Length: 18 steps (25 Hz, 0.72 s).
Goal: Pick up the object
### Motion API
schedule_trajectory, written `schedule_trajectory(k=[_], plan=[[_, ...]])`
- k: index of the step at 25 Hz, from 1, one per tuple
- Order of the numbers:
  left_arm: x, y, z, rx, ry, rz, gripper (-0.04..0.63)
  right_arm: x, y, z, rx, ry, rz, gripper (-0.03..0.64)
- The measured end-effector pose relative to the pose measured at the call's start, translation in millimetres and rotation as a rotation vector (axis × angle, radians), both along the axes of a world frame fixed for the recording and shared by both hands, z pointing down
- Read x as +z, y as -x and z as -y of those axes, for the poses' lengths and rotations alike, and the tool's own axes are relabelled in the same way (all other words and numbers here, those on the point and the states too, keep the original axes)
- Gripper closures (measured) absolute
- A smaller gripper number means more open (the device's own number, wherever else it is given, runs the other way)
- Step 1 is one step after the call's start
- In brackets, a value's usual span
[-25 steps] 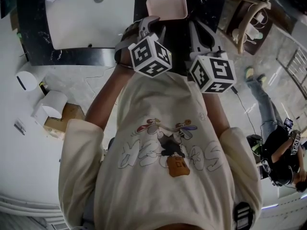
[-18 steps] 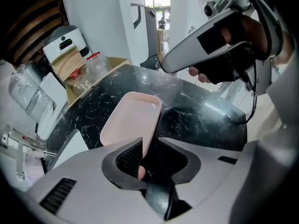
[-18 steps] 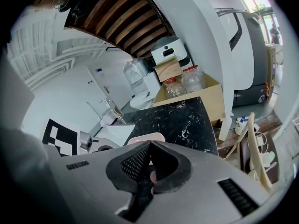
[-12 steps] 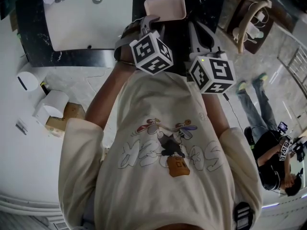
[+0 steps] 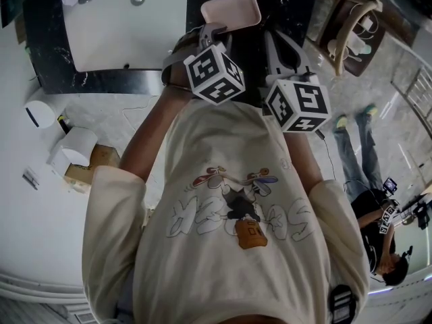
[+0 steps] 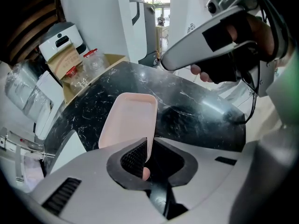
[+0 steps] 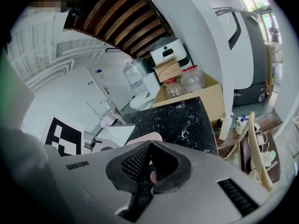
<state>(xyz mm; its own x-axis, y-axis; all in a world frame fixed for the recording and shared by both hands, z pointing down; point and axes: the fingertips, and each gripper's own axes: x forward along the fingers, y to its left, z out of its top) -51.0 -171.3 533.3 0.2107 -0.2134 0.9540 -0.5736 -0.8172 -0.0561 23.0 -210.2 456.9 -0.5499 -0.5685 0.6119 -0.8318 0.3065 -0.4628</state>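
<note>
A pale pink rectangular tray (image 5: pixel 231 9) lies on the black marble counter (image 5: pixel 297 5), just ahead of both grippers. In the left gripper view the tray (image 6: pixel 128 118) stretches away from the jaws, and its near right rim runs between them. My left gripper (image 6: pixel 150 141) is closing, and its ribbed pads pinch that rim. In the head view the left gripper (image 5: pixel 214 36) reaches the tray's near edge. My right gripper (image 5: pixel 275 39) hovers beside it to the right. Its jaws (image 7: pixel 150 144) meet at the tips with nothing held, and the tray (image 7: pixel 145 137) peeks out behind them.
A white sink basin (image 5: pixel 128 25) is set in the counter to the left. Cardboard boxes and plastic jars (image 6: pixel 70 59) stand past the counter's far end. A wooden chair (image 5: pixel 351 25) sits to the right, and another person (image 5: pixel 381 241) stands on the floor at the lower right.
The pink tray has tilted and shifted a little to the left at the left gripper's tips. The person in the background has moved further down the right side.
</note>
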Motion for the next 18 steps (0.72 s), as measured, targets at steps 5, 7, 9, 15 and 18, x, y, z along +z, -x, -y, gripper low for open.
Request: schedule_trajectory(k=[5,7,9,15,18], plan=[[-1.1,-4.0,-3.5,0.000,0.010,0.008,0.554,-2.9,-1.3,-0.8,0.002,-0.005,0.003,0.600],[-1.7,-5.3,-3.5,-0.002,0.009,0.008,0.557,-3.9,-1.5,-0.5,0.003,-0.008,0.004,0.599],[-1.7,-5.9,-4.4,-0.005,0.011,0.007,0.558,-4.4,-1.6,-0.9,0.004,-0.009,0.005,0.600],[-4.7,-7.4,-7.2,-0.021,0.007,-0.005,0.563,-6.9,-2.7,-3.2,0.009,-0.017,0.006,0.600],[-6.8,-7.2,-8.1,-0.029,0.000,-0.010,0.564,-8.2,-3.6,-4.2,0.012,-0.021,0.006,0.599]])
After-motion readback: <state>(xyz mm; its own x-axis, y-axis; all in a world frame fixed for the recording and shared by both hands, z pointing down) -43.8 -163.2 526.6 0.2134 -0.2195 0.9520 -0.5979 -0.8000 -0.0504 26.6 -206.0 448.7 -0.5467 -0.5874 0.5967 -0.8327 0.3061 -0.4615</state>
